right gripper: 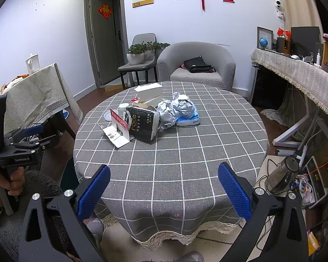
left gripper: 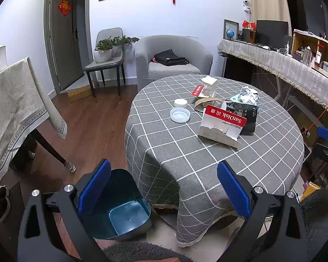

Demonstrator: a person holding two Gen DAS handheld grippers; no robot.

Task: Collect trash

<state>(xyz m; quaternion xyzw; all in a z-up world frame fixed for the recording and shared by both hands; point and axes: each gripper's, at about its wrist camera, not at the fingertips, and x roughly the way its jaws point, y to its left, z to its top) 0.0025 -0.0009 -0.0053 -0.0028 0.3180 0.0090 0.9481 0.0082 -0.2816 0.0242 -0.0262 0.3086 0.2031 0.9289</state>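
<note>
Nothing picked up yet. Left gripper [left gripper: 164, 188] jaws wide apart and empty, hovering off the near edge of the round table with grey checked cloth [left gripper: 207, 152]. Right gripper [right gripper: 164, 190] likewise spread wide, holding nothing, facing the same table from the near side.

Trash sits clustered toward the table's middle and far half: torn red-and-white cardboard SanDisk package [left gripper: 222, 124] nearest the front, black plastic tissue pack [right gripper: 143, 123] touching it, crumpled white paper wads [right gripper: 177, 109] just behind, clear round plastic lid [left gripper: 180, 115] and small white jar [left gripper: 180, 103] to the left of the cluster, white open carton [left gripper: 208, 87] at the far side.

Blue plastic waste bin [left gripper: 120, 207] stands on the floor beside the table's left edge, mouth open, looks empty.

Judgement: start with the front package, since it blocks the rest. Approach low, close across its upright flap, not the flat base. Carry leftward clear of the cloth's edge before releasing over the bin.
</note>
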